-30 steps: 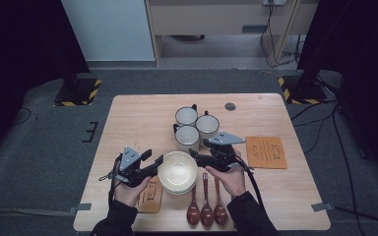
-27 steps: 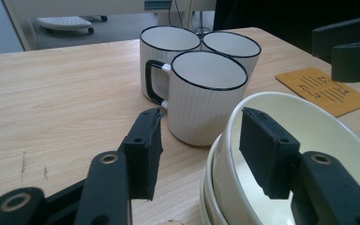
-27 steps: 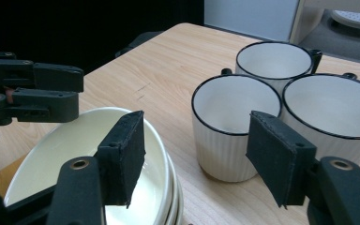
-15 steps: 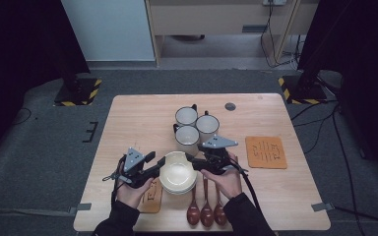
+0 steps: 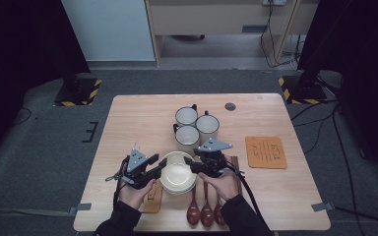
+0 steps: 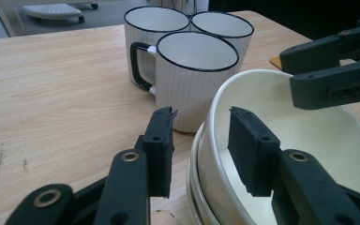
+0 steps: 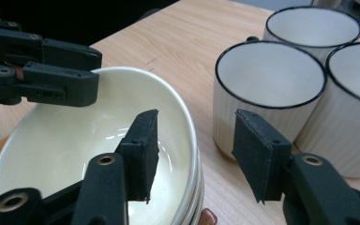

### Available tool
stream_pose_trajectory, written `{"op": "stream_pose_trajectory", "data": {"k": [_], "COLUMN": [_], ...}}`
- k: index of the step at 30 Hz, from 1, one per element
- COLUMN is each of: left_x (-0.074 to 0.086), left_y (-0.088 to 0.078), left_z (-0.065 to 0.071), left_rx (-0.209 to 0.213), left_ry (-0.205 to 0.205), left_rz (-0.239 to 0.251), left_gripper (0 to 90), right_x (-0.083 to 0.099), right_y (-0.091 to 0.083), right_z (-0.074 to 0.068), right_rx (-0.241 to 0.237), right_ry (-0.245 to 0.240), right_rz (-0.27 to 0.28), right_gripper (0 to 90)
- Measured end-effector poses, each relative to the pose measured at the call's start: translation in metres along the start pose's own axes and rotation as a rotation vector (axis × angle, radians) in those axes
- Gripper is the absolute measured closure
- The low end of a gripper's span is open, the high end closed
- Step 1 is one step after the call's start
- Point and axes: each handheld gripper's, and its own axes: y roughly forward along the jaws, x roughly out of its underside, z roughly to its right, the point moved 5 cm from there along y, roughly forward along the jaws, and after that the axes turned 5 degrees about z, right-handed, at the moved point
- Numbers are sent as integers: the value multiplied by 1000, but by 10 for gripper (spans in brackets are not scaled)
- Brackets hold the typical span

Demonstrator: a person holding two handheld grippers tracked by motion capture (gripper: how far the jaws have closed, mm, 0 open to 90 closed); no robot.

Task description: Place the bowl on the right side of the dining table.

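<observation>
A stack of cream bowls (image 5: 178, 173) sits near the table's (image 5: 128, 118) front edge, the top bowl empty, and behind it toward the middle stand three empty white mugs (image 5: 196, 125) touching one another. My left gripper (image 6: 199, 140) has just been closing with its jaws astride the top bowl's rim, one outside and one inside, not yet pressing. My right gripper (image 7: 194, 143) has likewise been closing astride the opposite rim, gaps visible on both sides.
</observation>
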Motion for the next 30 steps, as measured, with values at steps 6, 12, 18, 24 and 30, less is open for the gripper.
{"op": "stream_pose_trajectory", "data": {"k": [6,12,18,24,30], "left_x": [2,3,5,5,5], "left_y": [1,2,4,5,5], "left_z": [1,2,3,5,6], "left_rx": [8,12,22,18,3], "left_ry": [-4,-5,-7,3,17], "left_rz": [-14,-30,-46,-51,-51], "left_gripper": [645,694,731,760,770], "right_x": [5,7,10,12,11], "right_y": [4,6,8,9,10], "right_z": [-2,-3,-3,-2,-4], "right_rx": [-5,-1,-1,6,21], "right_ry": [-5,-11,-9,-13,-23], "right_rz": [-29,-46,-66,-76,-81], "right_gripper": [556,613,681,758,777]}}
